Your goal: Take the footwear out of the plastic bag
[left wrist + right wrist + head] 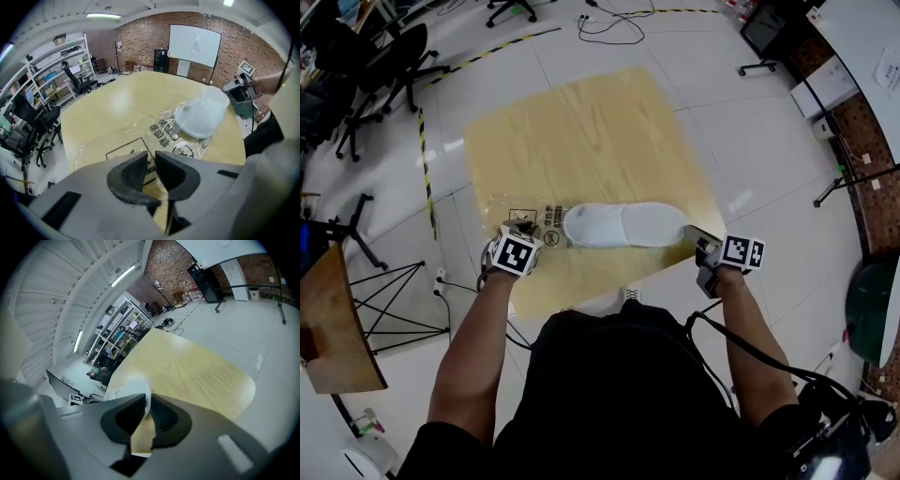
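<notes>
Two tools: we see right tool [146,413] pinching the soft white slipper [623,225] by one end, left tool [151,166] slightly open astride the crinkly clear plastic bag [140,133], on the pale wood bench [581,131].

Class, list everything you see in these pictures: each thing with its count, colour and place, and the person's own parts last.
Table: one, pale wood, on the white tiled floor.
Plastic bag: one, clear with black print, flat on the table's near side.
Slipper: one, white, on the table, at least partly inside the bag.
Office chairs: at least two, black, far left.
Forearms: two, bare, nearest the camera.
Left claw: one, grey, jaws slightly apart at the bag's left end.
Right claw: one, grey, shut on the slipper's right end.
</notes>
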{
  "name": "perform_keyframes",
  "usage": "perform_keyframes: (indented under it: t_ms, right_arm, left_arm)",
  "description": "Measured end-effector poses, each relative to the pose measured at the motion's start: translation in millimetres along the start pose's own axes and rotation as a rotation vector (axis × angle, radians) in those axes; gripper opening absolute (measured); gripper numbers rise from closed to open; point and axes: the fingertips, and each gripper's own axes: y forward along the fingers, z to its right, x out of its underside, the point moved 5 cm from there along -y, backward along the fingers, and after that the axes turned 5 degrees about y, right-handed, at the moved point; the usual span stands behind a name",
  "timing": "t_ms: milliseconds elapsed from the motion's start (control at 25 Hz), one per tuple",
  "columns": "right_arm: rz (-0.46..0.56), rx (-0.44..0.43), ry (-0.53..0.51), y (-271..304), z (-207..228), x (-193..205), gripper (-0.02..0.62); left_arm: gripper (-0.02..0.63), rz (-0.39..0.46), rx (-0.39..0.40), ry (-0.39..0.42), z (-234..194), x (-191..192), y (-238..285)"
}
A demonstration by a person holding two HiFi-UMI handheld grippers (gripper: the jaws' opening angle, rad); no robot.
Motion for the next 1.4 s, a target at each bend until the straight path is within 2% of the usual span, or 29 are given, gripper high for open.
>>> perform_keyframes:
  t_ms: [120,280,440,520,600,680,720,760,800,880,960,1040,1120,1240,1320,1400]
  right_arm:
    - [0.006,0.023,-0.006,-10,11,-7,0.037]
    - [-0.009,0.051,-0.060,-14,15,-11,0.035]
    - [-0.037,0.074,-0.131,-12,13,-13,0.016]
    - [-0.031,0.085,-0.133,-13,15,-16,0.000]
    - [-0.006,0.059,-0.106,-15,14,-19,0.000]
    - [0.013,-0.040,-0.041,-13,2,-18,0.004]
    - [0.010,-0.104,-0.002,-9,-6,-15,0.050]
    - [-0.002,-0.147,0.017,-4,-15,-11,0.138]
    - [-0.022,-0.147,-0.006,2,-21,-6,0.207]
    - [-0.069,-0.019,-0.196,14,-31,1,0.275]
    - [-0.097,0.141,-0.507,30,-48,6,0.276]
    - [-0.138,0.201,-0.858,48,-78,16,0.286]
    - [-0.242,0.192,-1.160,67,-102,33,0.349]
    - [-0.484,0.116,-1.508,90,-113,59,0.476]
    - [-0.625,0.061,-1.689,102,-115,66,0.514]
    - [-0.712,0.025,-1.784,114,-120,63,0.529]
  left_arm:
    - [0.048,0.007,-0.037,-0.028,-9,-5,1]
    - [0.034,0.004,-0.036,-0.094,-18,5,1]
    - [0.025,-0.004,-0.073,-0.137,-31,15,-6]
    - [0.017,-0.018,-0.098,-0.156,-39,22,-8]
    - [0.012,-0.017,-0.108,-0.164,-44,25,-11]
    - [0.012,-0.013,-0.103,-0.165,-44,26,-13]
    - [0.012,-0.015,-0.101,-0.162,-42,25,-14]
    - [0.012,-0.016,-0.102,-0.161,-40,25,-14]
    - [0.011,-0.015,-0.105,-0.164,-38,24,-14]
    - [0.011,-0.006,-0.111,-0.182,-36,24,-14]
    - [0.011,-0.002,-0.109,-0.198,-37,25,-12]
    - [0.009,0.000,-0.105,-0.196,-36,26,-11]
    - [0.009,-0.004,-0.100,-0.184,-37,25,-11]
    - [0.011,-0.017,-0.095,-0.150,-38,23,-11]
    - [0.010,-0.035,-0.096,-0.116,-36,23,-9]
    - [0.009,-0.054,-0.100,-0.083,-34,24,-6]
